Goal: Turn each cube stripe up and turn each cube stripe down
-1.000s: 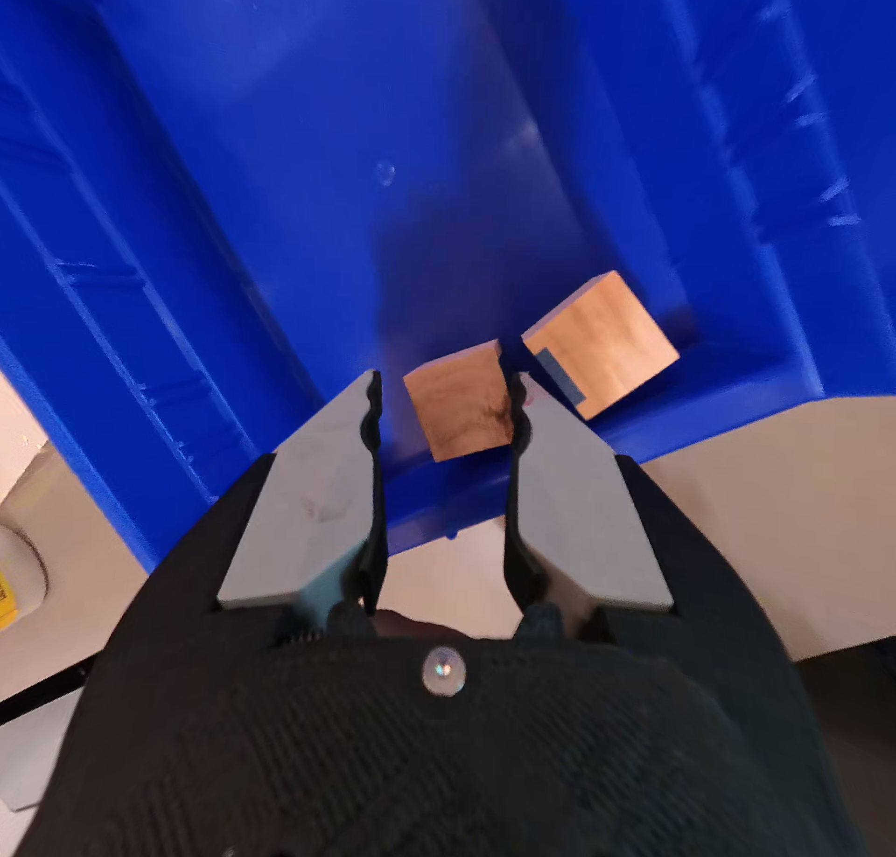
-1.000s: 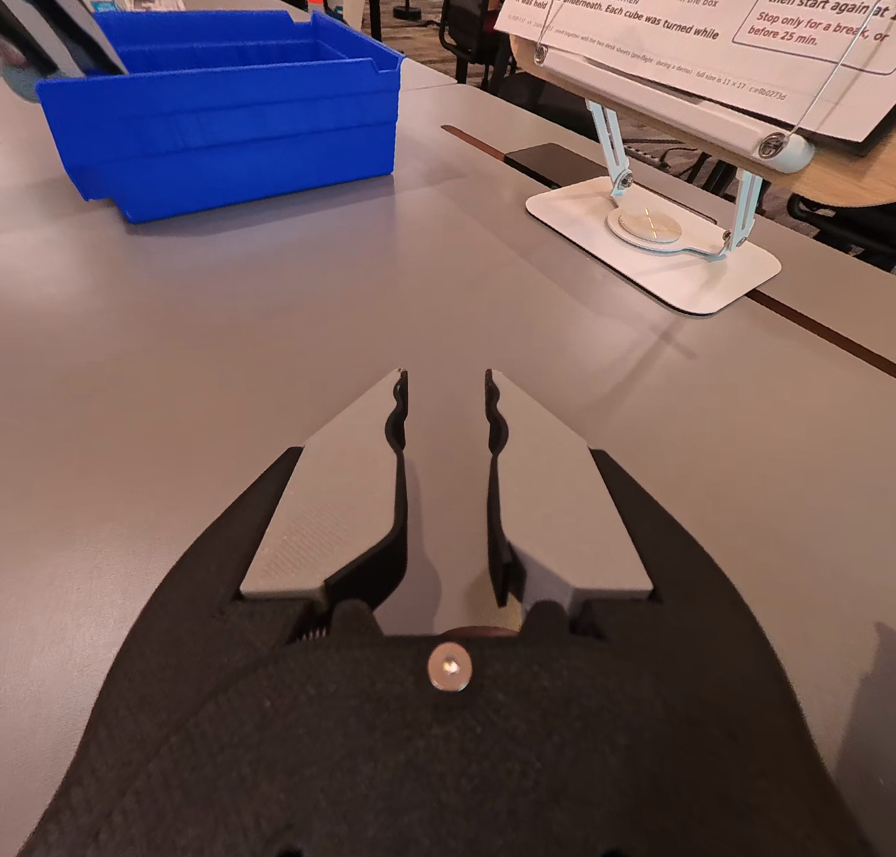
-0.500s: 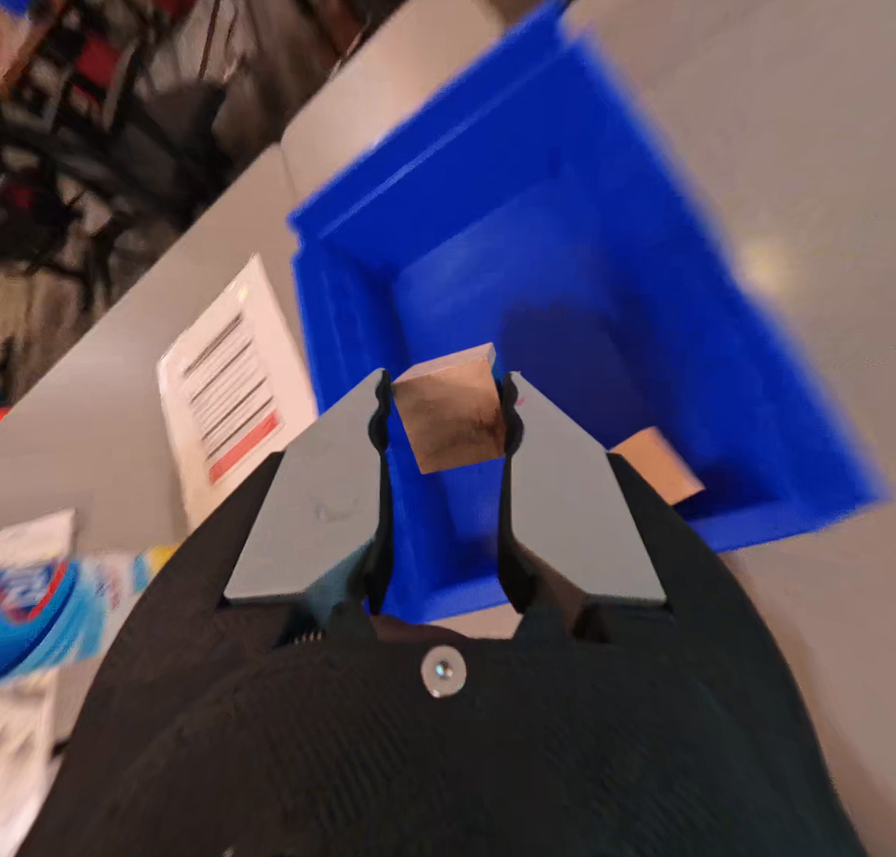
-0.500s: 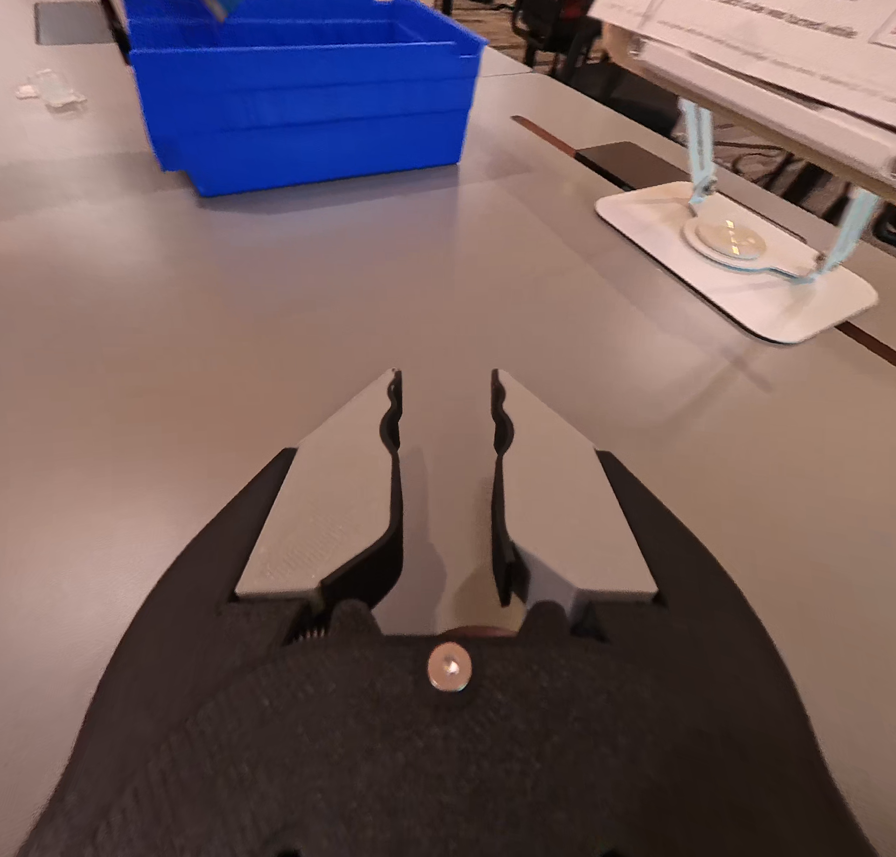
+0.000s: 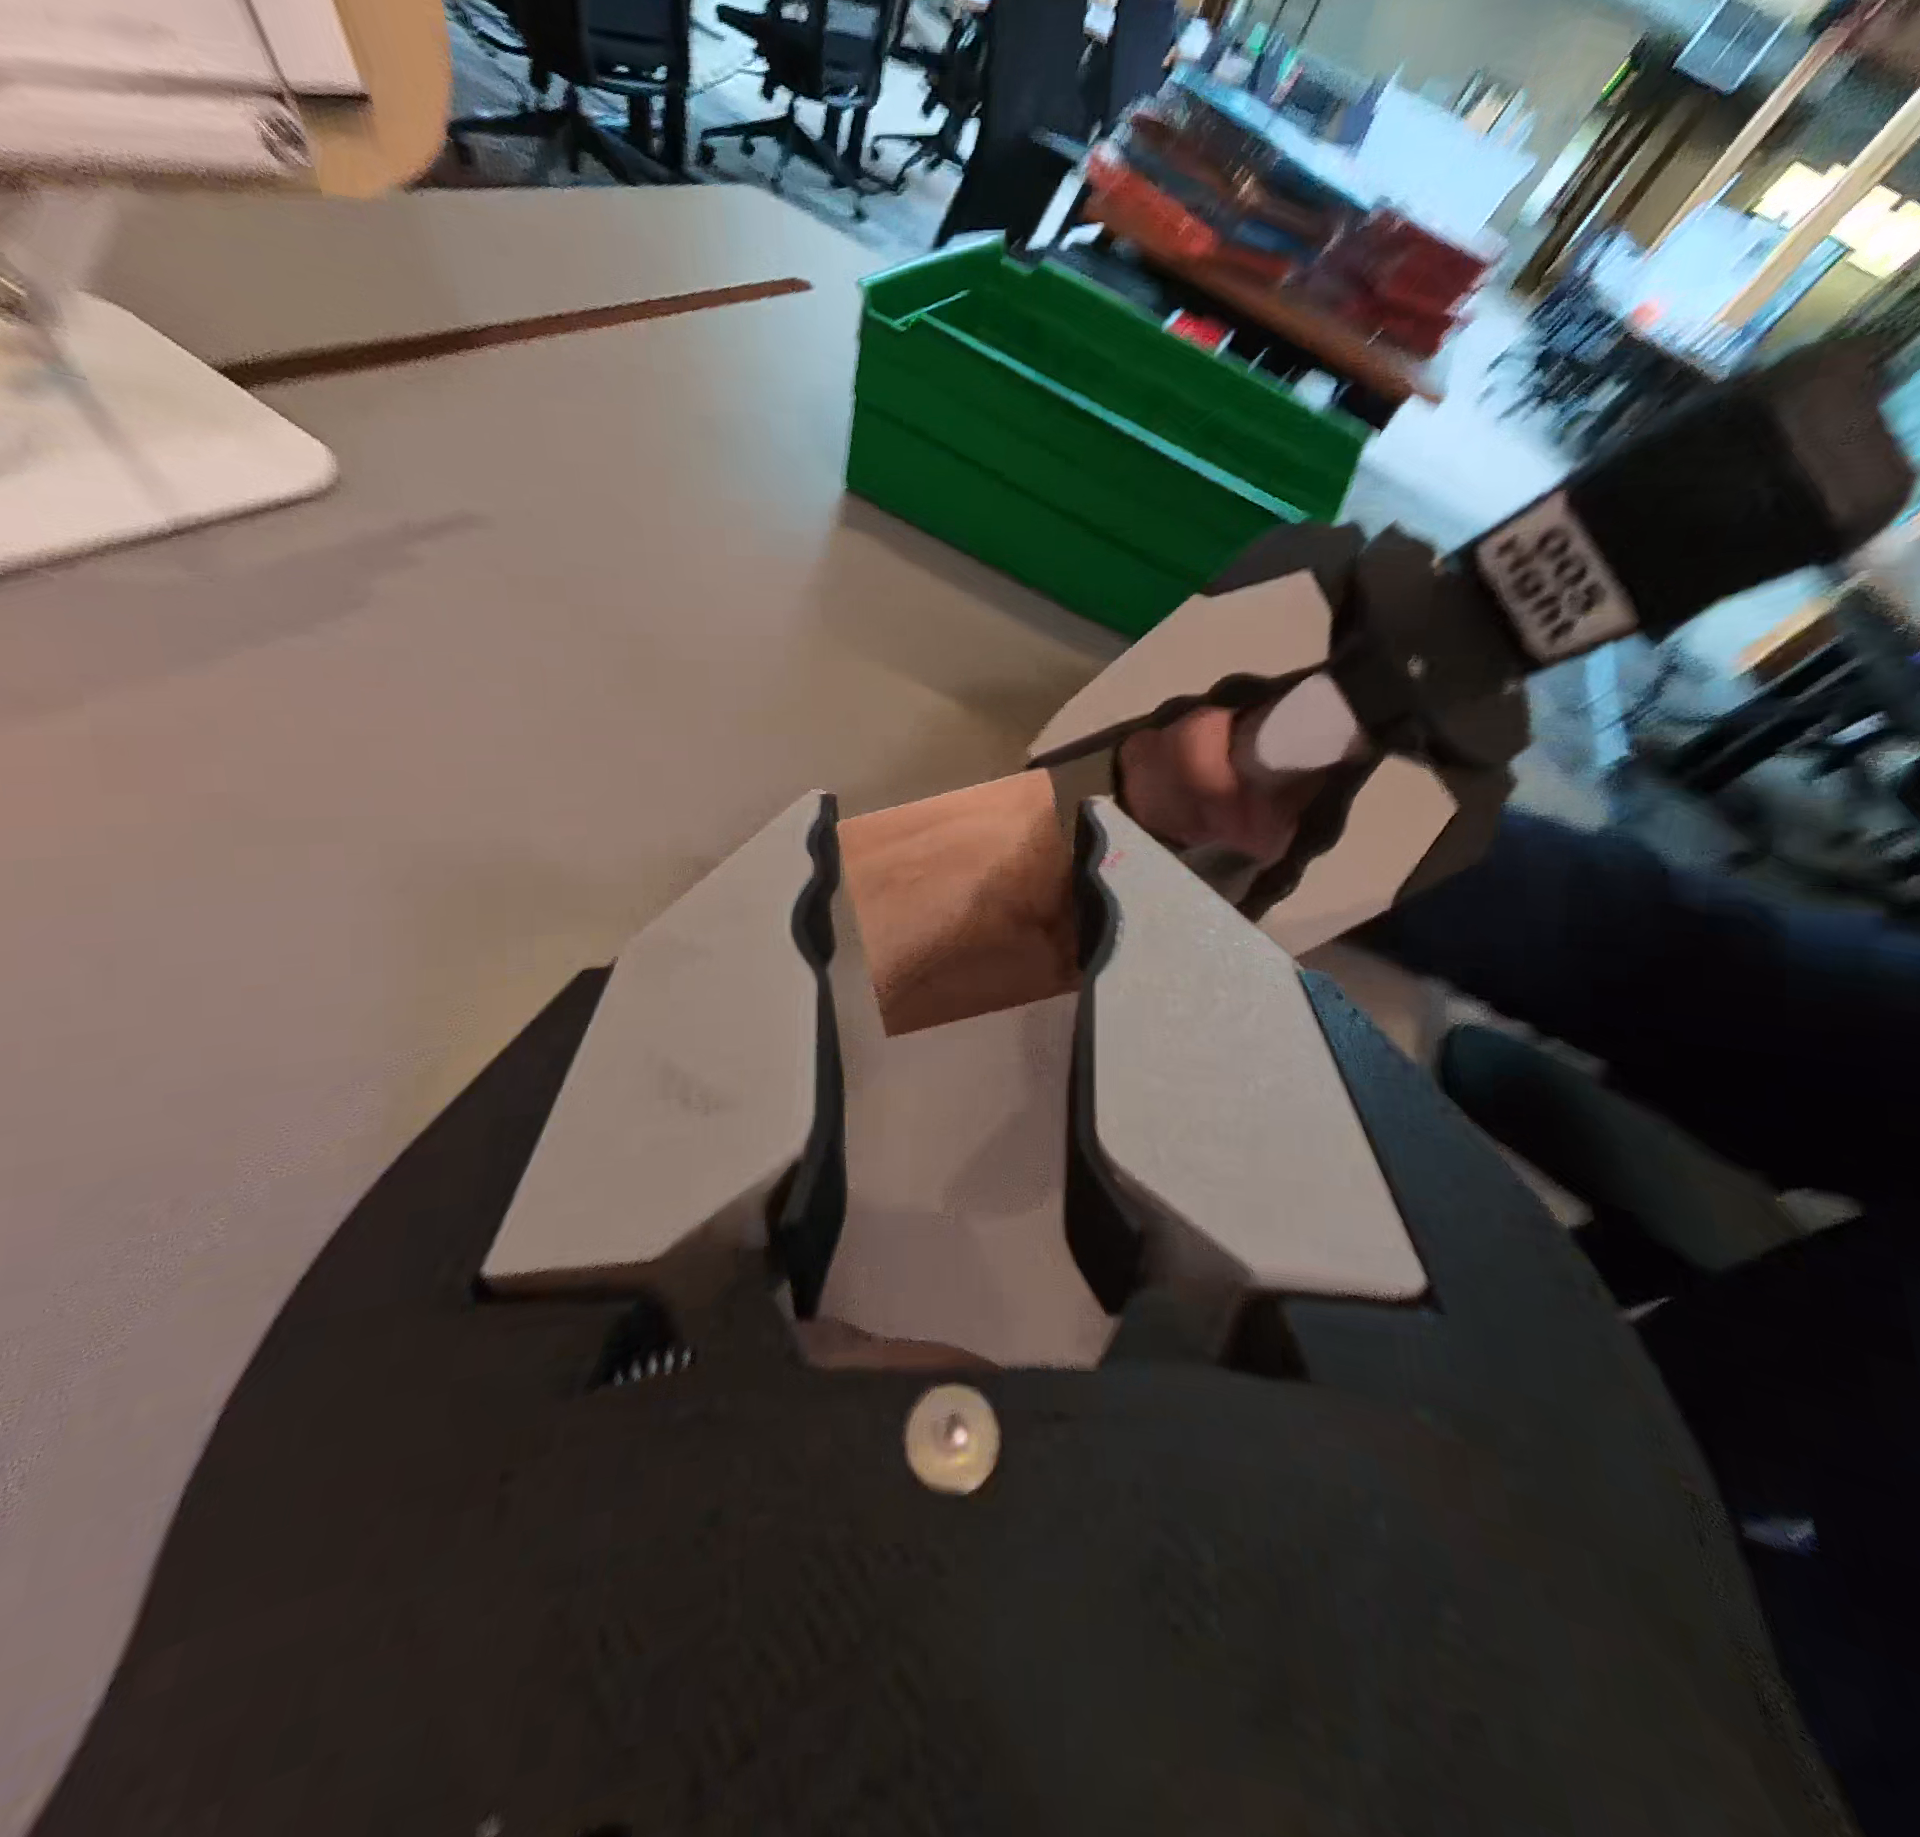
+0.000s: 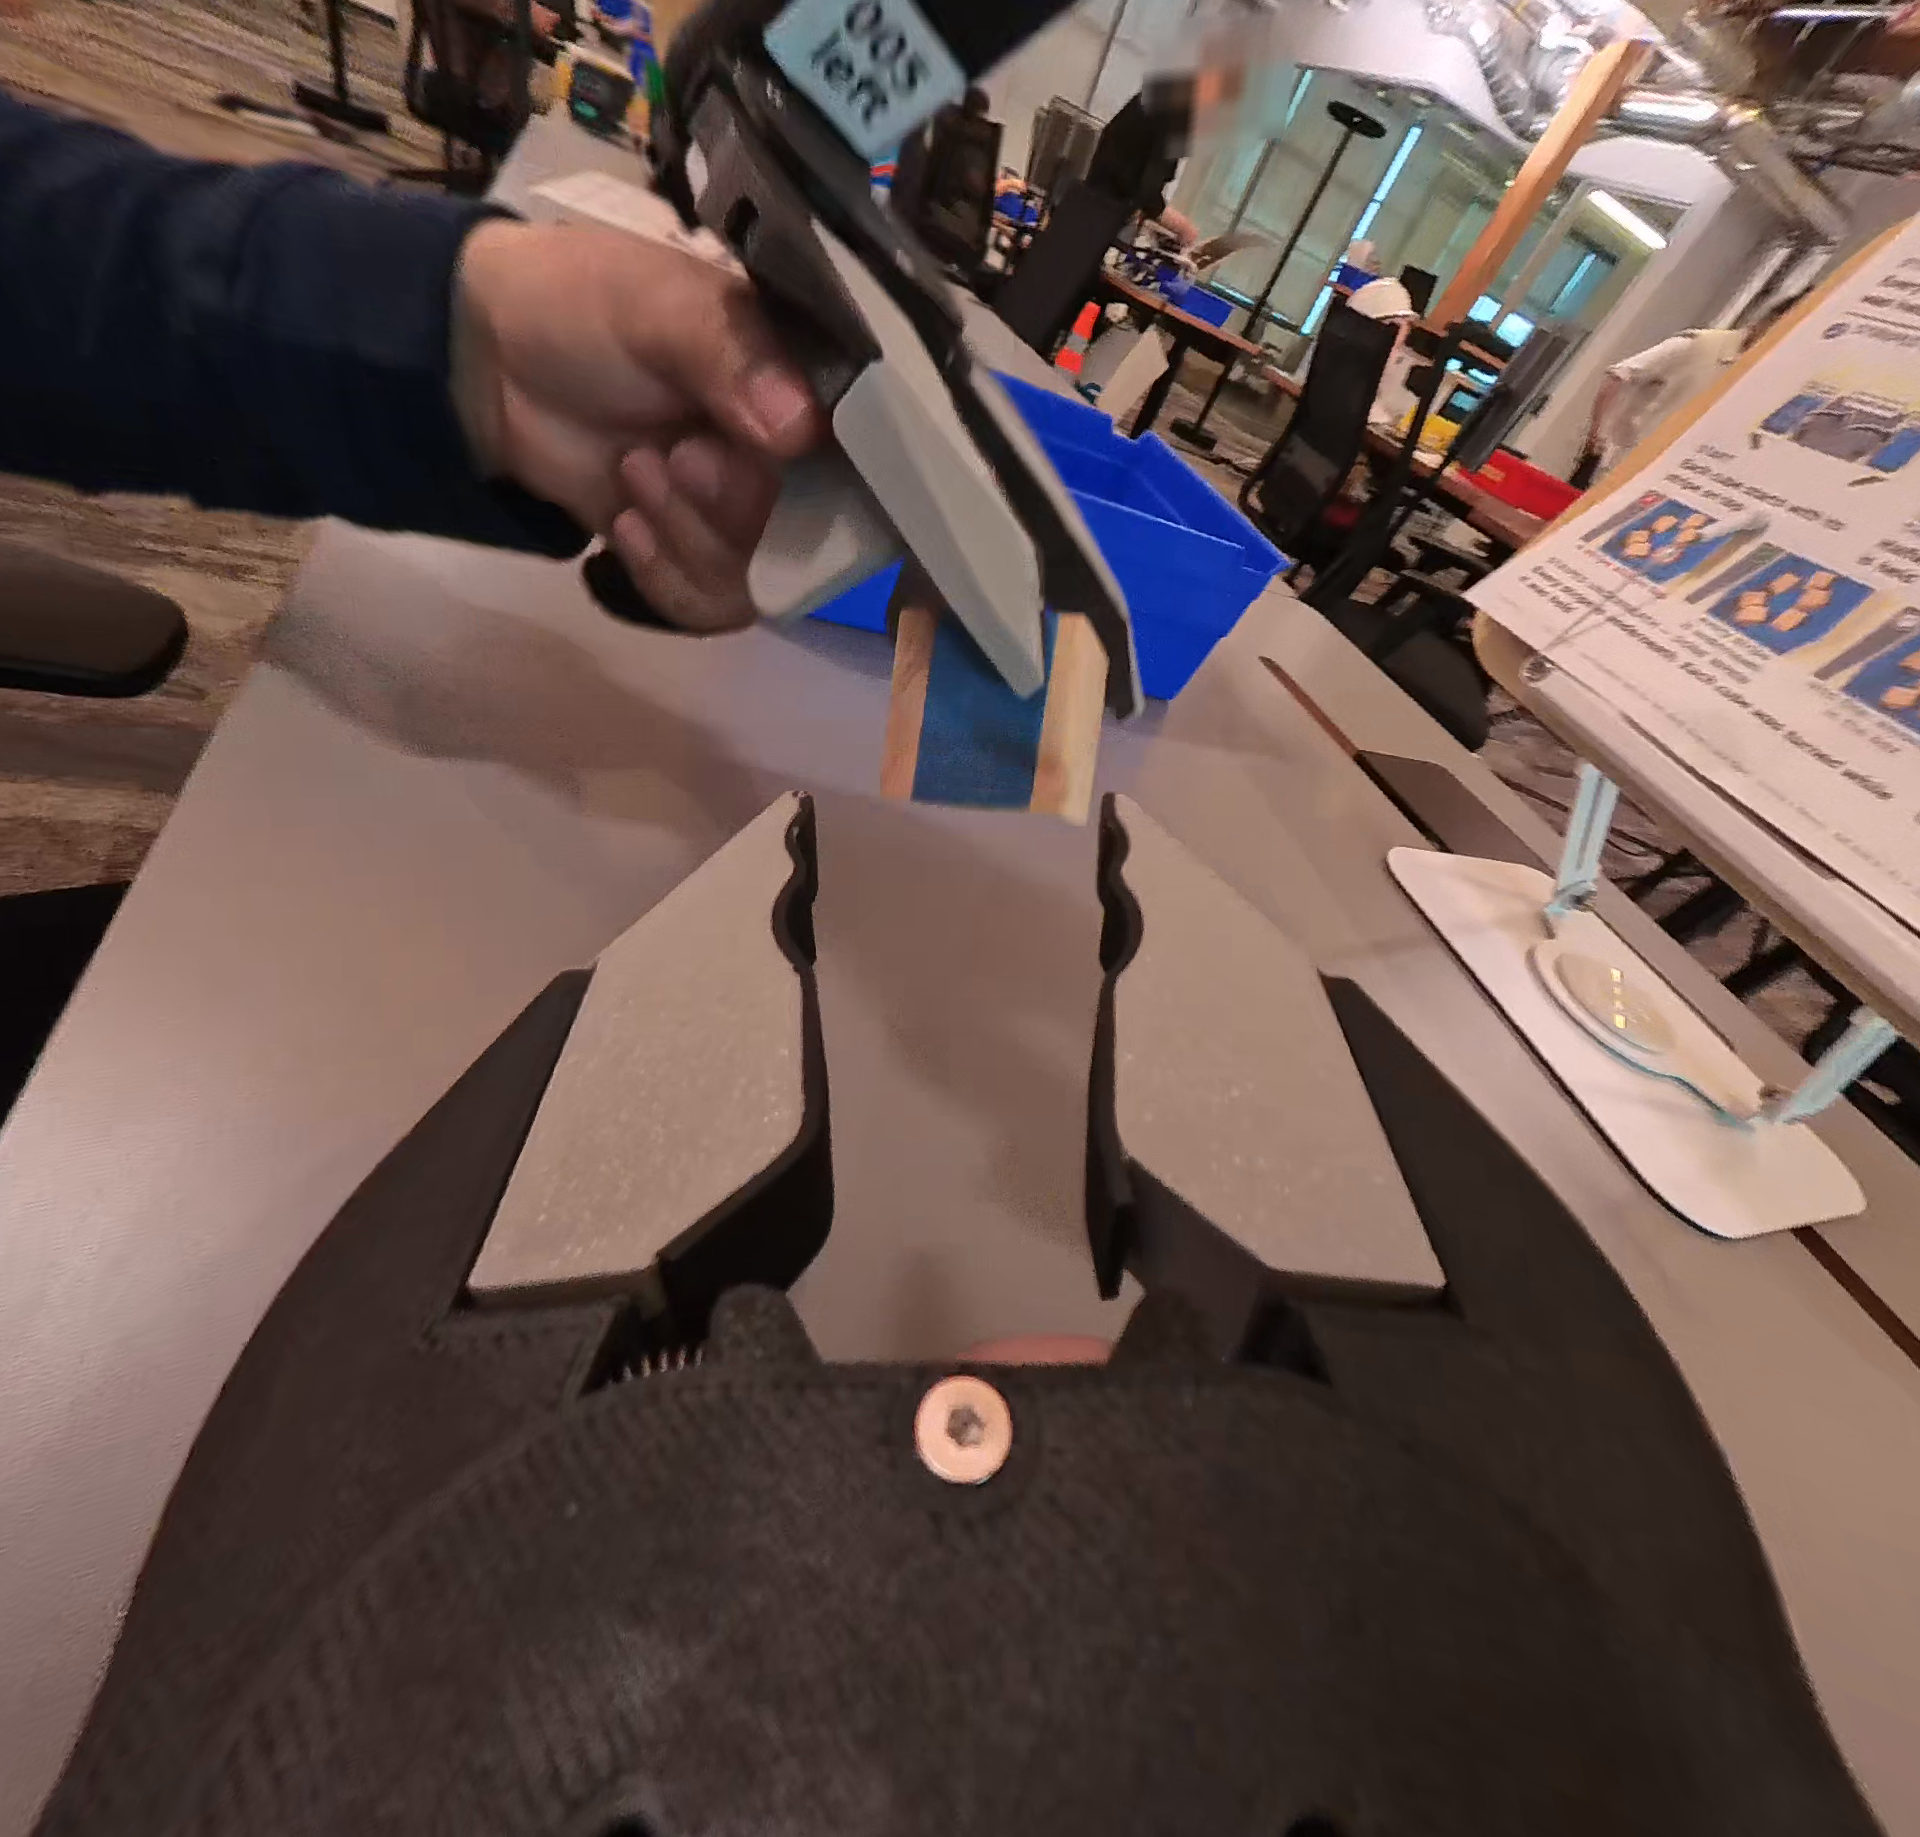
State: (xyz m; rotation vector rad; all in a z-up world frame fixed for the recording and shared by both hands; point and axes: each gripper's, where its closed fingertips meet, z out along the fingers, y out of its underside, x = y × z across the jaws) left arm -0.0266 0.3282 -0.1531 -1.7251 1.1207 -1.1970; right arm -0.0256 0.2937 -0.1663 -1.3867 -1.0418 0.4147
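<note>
My left gripper [image 5: 951, 821] is shut on a wooden cube [image 5: 956, 914] and holds it in the air above the grey table. In the right wrist view the same cube [image 6: 971, 722] shows a wide blue stripe on the face turned toward the right camera. The left gripper [image 6: 1075, 691], held by a hand, grips it from above. My right gripper [image 6: 956, 811] is open and empty, its fingertips just below and in front of the cube, not touching it. One of its grey fingers [image 5: 1195, 665] shows just beyond the cube in the left wrist view.
A blue bin [image 6: 1164, 540] stands on the table behind the held cube. A green bin [image 5: 1081, 437] stands farther off toward the table edge. A document stand with a white base [image 6: 1621, 1091] and an instruction sheet [image 6: 1766, 582] is at the right.
My left gripper lifted the cube out of the blue bin and carried it to just in front of the right gripper. The right gripper opened wider and rose toward the cube.
</note>
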